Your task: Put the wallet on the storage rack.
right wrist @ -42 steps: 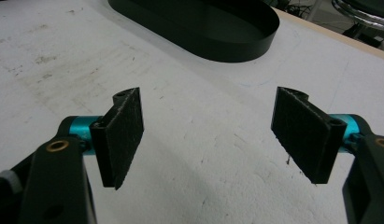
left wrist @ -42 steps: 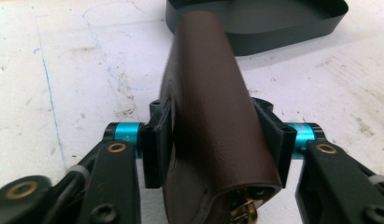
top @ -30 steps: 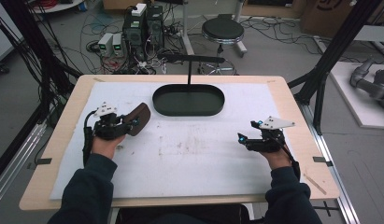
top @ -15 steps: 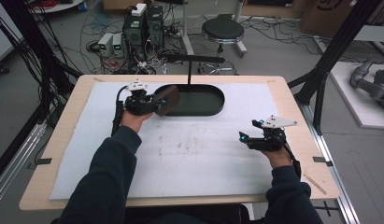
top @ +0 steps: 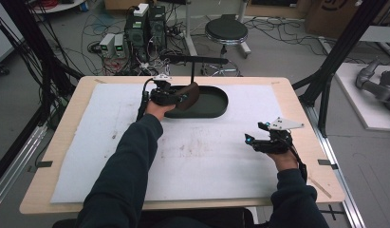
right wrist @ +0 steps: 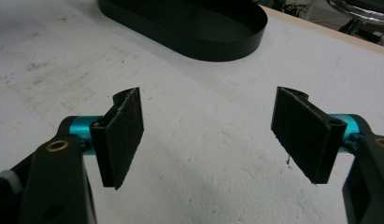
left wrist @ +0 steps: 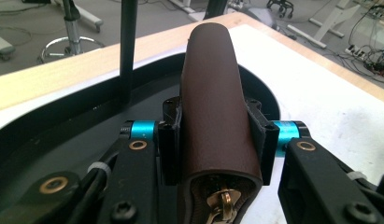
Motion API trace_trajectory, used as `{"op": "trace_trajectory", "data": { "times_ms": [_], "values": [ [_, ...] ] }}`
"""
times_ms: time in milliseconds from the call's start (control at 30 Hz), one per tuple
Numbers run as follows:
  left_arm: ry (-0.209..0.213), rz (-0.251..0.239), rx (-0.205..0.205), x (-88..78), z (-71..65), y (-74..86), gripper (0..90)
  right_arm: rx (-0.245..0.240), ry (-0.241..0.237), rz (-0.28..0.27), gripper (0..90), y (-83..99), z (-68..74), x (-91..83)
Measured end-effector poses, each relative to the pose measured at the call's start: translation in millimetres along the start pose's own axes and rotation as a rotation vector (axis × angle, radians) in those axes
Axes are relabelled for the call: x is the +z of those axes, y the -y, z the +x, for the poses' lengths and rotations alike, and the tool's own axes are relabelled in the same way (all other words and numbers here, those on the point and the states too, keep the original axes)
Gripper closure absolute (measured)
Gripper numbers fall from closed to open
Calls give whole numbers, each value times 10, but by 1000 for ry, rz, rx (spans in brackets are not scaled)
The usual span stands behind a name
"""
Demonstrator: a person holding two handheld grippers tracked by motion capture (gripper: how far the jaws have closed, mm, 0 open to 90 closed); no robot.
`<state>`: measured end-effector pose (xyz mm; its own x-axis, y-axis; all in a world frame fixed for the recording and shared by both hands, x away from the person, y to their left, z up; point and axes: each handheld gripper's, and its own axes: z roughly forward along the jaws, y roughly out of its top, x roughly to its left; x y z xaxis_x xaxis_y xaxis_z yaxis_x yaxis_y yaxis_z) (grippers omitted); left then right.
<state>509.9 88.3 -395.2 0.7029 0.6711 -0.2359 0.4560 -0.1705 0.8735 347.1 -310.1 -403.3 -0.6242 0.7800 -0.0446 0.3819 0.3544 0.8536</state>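
With the left gripper (top: 183,96) clamped on the brown zip pouch (left wrist: 216,98) over the black tray's (top: 216,108) left end at the table's far edge, a tilted release could catch it on the rim, while the right gripper (right wrist: 213,135) rests with jaws apart.

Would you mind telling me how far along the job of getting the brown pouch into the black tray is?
Done: the left tool is shut on the brown zip pouch, lifted clear of the white mat. In hand: the pouch hangs over the near-left part of the black oval tray, beside the tray's upright post. Left: probably lowering it in and letting go. The right tool rests open over the mat, holding nothing.
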Motion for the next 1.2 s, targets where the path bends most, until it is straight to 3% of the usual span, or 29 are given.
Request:
{"op": "trace_trajectory", "data": {
  "times_ms": [200,267,300,367,600,867,1067,1200],
  "values": [
    [3,22,-23,106,54,77,629,10,4,-1,257,13,-20,-17],
    [-37,41,-12,114,70,86,610,4,9,-2,257,13,-23,-14],
    [-37,41,-12,114,70,86,578,4,9,-2,257,13,-23,-14],
    [-106,29,-5,57,83,52,481,3,5,1,257,13,-18,-6],
    [-182,12,18,-159,134,-33,458,-2,5,2,257,10,-2,-3],
    [-190,21,16,-187,149,-20,455,-5,4,0,257,9,2,-7],
    [-200,27,41,-152,121,-17,456,-2,3,3,257,10,-1,-4],
    [-382,48,72,-190,171,-52,466,1,0,4,257,10,0,-1]
  ]
}}
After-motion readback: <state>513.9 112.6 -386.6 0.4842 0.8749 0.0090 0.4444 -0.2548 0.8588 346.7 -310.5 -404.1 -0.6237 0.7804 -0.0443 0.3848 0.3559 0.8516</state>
